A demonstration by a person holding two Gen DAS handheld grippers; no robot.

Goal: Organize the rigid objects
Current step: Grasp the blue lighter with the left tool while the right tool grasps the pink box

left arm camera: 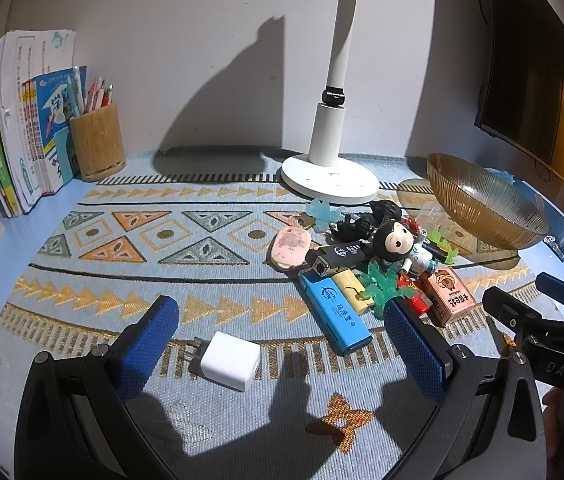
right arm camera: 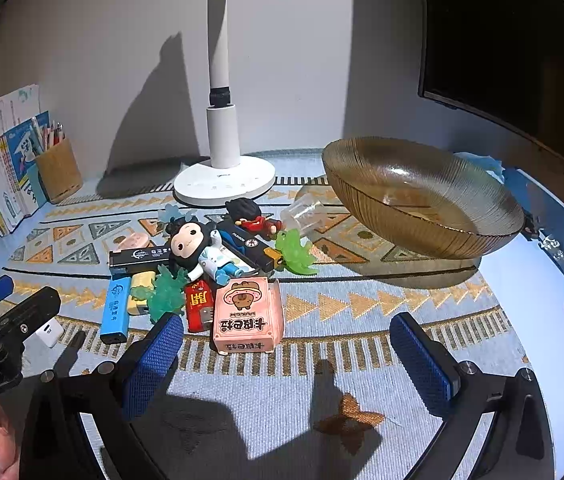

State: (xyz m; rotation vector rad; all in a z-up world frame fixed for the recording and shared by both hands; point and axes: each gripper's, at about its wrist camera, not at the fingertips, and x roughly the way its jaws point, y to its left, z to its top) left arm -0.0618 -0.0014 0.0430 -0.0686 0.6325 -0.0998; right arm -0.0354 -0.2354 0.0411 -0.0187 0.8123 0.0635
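Observation:
A heap of small rigid items lies on the patterned mat: a doll figure [left arm camera: 395, 242] [right arm camera: 194, 242], a blue lighter [left arm camera: 335, 312] [right arm camera: 115, 310], a black lighter [left arm camera: 335, 256] [right arm camera: 140, 258], a pink box [left arm camera: 449, 296] [right arm camera: 248, 316], green plastic leaves [left arm camera: 381, 284] [right arm camera: 295, 252] and a red lighter [right arm camera: 198, 306]. A white charger plug [left arm camera: 230, 360] [right arm camera: 49, 332] lies apart, between my left gripper's [left arm camera: 282, 344] open blue pads. My right gripper [right arm camera: 285, 354] is open, just short of the pink box. The amber glass bowl [left arm camera: 481, 204] [right arm camera: 421, 196] holds nothing.
A white desk lamp [left arm camera: 331, 176] [right arm camera: 224, 180] stands behind the heap. Books [left arm camera: 10, 128] and a wooden pen cup [left arm camera: 98, 142] [right arm camera: 58, 172] line the back left. A dark monitor [left arm camera: 537, 80] hangs at the right. A clear small cup [right arm camera: 305, 214] lies by the bowl.

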